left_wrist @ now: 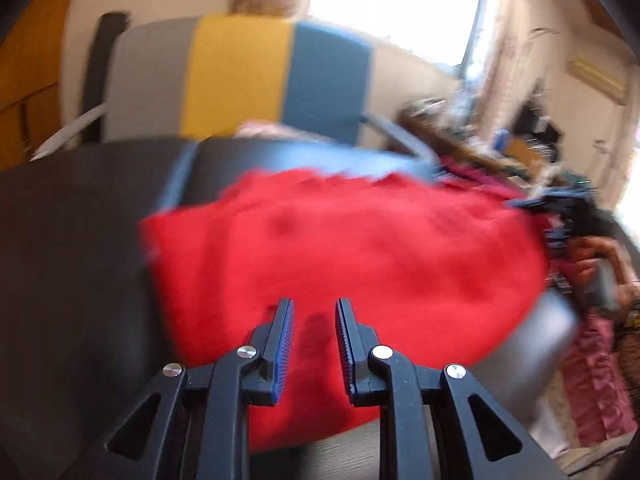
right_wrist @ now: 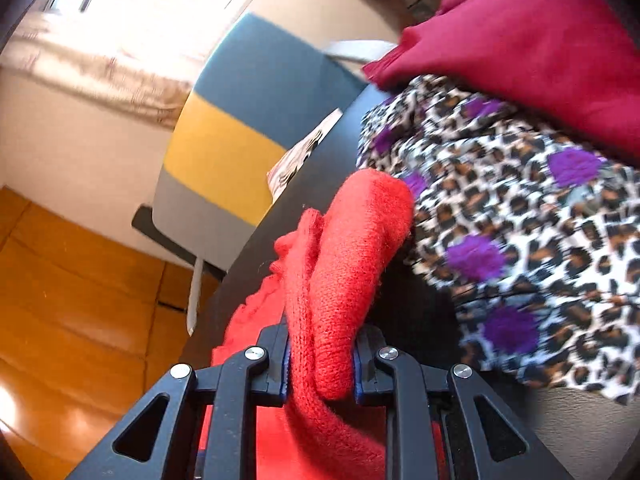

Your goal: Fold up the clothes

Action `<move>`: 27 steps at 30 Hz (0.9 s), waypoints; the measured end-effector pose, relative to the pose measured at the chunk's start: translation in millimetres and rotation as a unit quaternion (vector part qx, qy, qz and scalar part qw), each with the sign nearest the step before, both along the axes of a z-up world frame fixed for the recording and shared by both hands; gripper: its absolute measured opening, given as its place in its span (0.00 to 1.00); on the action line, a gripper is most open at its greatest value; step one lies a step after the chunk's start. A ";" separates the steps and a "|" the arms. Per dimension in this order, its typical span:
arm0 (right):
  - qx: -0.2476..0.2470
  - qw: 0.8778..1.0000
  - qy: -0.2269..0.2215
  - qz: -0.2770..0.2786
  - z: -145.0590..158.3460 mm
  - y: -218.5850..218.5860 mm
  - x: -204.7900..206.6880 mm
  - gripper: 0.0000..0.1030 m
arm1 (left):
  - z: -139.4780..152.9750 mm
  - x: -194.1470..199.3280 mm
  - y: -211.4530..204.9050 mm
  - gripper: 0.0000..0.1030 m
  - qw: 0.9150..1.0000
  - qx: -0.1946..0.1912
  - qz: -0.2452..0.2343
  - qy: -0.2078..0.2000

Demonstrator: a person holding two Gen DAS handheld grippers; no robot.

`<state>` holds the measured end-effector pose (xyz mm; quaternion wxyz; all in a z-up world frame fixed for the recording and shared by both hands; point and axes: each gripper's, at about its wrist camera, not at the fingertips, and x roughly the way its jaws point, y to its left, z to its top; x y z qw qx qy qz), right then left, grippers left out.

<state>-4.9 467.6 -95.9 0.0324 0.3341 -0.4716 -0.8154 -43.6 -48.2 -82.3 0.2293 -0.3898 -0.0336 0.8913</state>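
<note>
A red knit garment (left_wrist: 340, 248) lies spread on the black table (left_wrist: 72, 240). My left gripper (left_wrist: 314, 304) hovers over its near edge, open, with nothing between the fingers. In the right wrist view my right gripper (right_wrist: 324, 330) is shut on a bunched fold of the red knit garment (right_wrist: 352, 240), which sticks up past the fingertips and trails down below them. The left wrist view also shows the right gripper (left_wrist: 554, 210), blurred, at the garment's far right corner with a hand (left_wrist: 592, 256) behind it.
A leopard-print cloth with purple spots (right_wrist: 520, 220) and a dark red garment (right_wrist: 540, 48) lie on the table to the right of the held fold. A chair with grey, yellow and blue stripes (left_wrist: 240, 76) stands behind the table. Wooden floor (right_wrist: 72, 300) lies beyond the table edge.
</note>
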 end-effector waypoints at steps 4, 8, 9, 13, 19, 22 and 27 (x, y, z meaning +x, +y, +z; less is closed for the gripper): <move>-0.026 1.000 -0.002 0.001 4.5 -6.4 2.0 0.21 | -11.9 5.9 9.0 0.19 1.000 -0.019 -0.010 0.007; -0.042 0.999 0.005 0.014 19.6 -28.9 -4.4 0.21 | -11.9 19.0 27.3 0.22 0.998 -0.051 -0.015 0.029; -0.042 0.999 0.008 0.020 26.6 -37.4 -7.6 0.21 | -12.4 21.1 23.8 0.22 0.999 -0.040 -0.012 0.026; -0.032 0.998 0.024 0.049 56.0 -77.4 -22.5 0.21 | -14.0 15.7 7.5 0.22 0.999 0.041 -0.002 -0.006; -0.002 0.988 0.047 0.149 86.3 -174.4 -57.2 0.21 | -20.6 11.5 -3.1 0.22 0.995 0.094 -0.003 -0.022; 0.022 0.977 0.039 0.209 83.5 -236.5 -77.6 0.21 | -24.5 9.9 -13.0 0.21 0.991 0.131 0.000 -0.037; 0.071 0.956 0.005 0.285 54.3 -312.4 -95.3 0.21 | -27.4 7.3 -17.1 0.18 0.988 0.151 0.000 -0.040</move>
